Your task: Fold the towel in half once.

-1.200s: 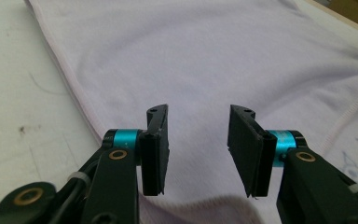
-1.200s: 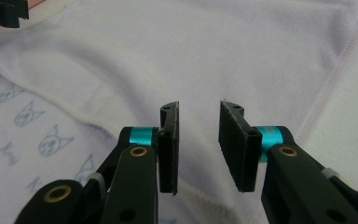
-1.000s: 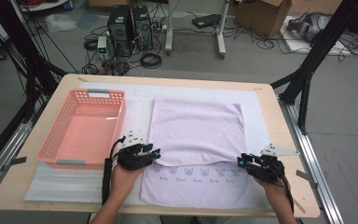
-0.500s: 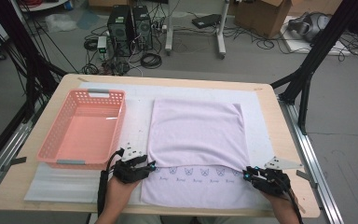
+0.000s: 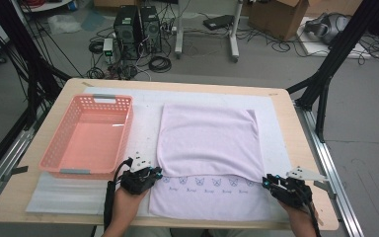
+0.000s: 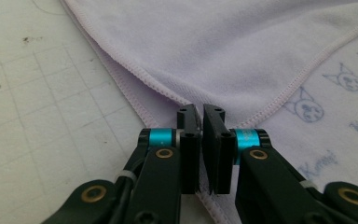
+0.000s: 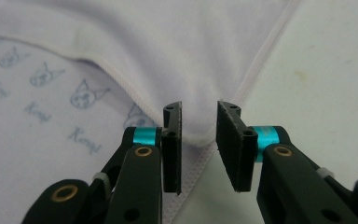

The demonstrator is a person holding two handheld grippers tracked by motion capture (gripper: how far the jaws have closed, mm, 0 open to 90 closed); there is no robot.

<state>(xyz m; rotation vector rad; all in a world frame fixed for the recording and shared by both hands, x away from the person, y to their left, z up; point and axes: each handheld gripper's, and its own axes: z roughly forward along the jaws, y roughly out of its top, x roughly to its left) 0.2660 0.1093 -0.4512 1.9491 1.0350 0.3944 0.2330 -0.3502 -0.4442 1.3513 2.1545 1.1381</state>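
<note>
A lilac towel [image 5: 207, 138] lies folded on the white mat [image 5: 145, 113], with a row of printed cat faces along its near strip. My left gripper [image 5: 155, 174] is at the left end of the fold. In the left gripper view its jaws [image 6: 201, 112] are shut on the towel [image 6: 223, 46] hem where the upper layer meets the lower one. My right gripper [image 5: 266, 181] is at the right end of the fold. In the right gripper view it [image 7: 199, 107] stands open, and the towel's [image 7: 144, 42] folded corner bulges between the pads.
A pink plastic basket [image 5: 49, 153] stands on the left half of the wooden table [image 5: 177, 84], close beside my left hand. Black frame legs, cables and computer cases are on the floor beyond the far edge.
Both hands have drawn back toward the near edge and settled at the two ends of the towel's fold. The towel has not shifted.
</note>
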